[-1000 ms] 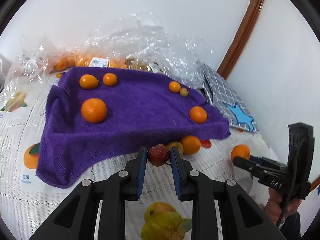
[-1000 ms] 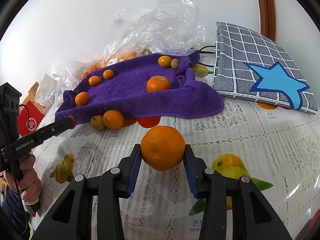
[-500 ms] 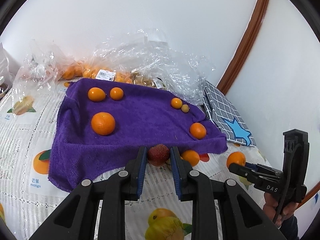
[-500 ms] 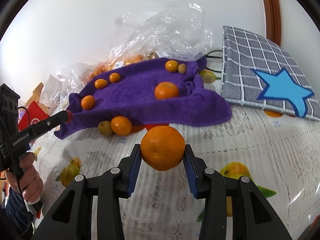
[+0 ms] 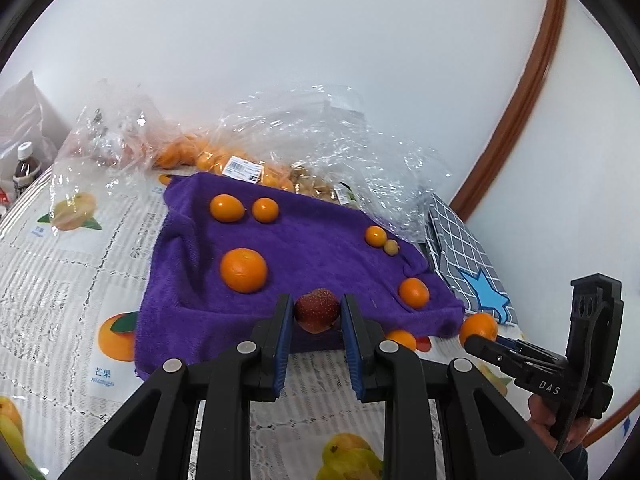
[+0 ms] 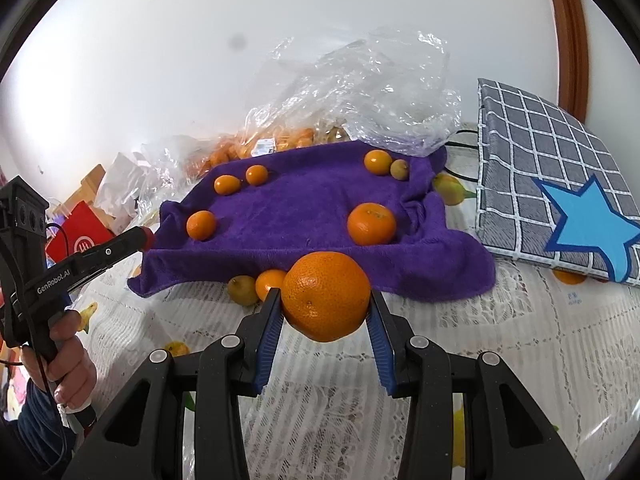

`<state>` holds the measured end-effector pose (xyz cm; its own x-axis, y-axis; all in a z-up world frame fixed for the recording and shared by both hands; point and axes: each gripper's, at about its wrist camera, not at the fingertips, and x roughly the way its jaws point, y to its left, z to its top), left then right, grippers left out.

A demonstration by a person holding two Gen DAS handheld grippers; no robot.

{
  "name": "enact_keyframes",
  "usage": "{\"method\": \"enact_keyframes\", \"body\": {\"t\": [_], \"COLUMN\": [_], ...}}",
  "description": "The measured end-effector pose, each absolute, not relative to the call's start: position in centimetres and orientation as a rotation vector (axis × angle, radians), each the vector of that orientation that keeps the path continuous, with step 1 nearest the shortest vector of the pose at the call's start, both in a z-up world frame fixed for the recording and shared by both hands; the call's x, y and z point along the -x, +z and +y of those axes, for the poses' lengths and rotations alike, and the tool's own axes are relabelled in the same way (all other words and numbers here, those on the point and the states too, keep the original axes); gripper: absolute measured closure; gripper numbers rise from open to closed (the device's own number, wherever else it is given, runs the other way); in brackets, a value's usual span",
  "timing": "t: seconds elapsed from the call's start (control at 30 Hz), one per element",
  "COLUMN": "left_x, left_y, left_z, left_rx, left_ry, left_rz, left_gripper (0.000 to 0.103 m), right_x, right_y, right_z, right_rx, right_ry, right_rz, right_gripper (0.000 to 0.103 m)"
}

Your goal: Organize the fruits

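My left gripper (image 5: 316,314) is shut on a small red bumpy fruit (image 5: 317,309), held in the air over the near edge of the purple towel (image 5: 304,252). My right gripper (image 6: 325,300) is shut on a large orange (image 6: 326,295), lifted above the tablecloth just before the towel (image 6: 304,208). On the towel lie several oranges and kumquats, among them a big orange (image 5: 243,270) at the left and another (image 6: 371,223) at the right. An orange (image 6: 269,283) and a yellow-green fruit (image 6: 242,289) rest on the tablecloth at the towel's front edge.
Clear plastic bags (image 5: 304,136) with more oranges sit behind the towel against the wall. A grey checked cushion with a blue star (image 6: 560,192) lies to the right. A dark bottle (image 5: 25,166) stands far left. A red bag (image 6: 80,236) is beyond the table's left side.
Both grippers have risen and drawn toward the towel with their fruits still held. The towel sits lower and closer in both views.
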<state>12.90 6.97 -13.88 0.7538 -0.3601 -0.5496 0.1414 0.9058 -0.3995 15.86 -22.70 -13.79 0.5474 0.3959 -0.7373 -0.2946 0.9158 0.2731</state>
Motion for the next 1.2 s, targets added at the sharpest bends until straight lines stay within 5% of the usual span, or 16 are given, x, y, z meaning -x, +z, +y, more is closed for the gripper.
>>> {"method": "enact_keyframes", "body": {"t": [1.2], "left_x": [-19.9], "left_y": [-12.7], "left_z": [8.4], "left_rx": [0.266], "left_ry": [-0.215], "left_rz": [0.710], "left_gripper": [0.080], "right_x": [-22.9], "right_y": [-13.5], "right_z": [-18.9], "right_rx": [-0.032], "right_ry": [0.469], "right_rz": [0.877], "right_gripper": [0.061]}}
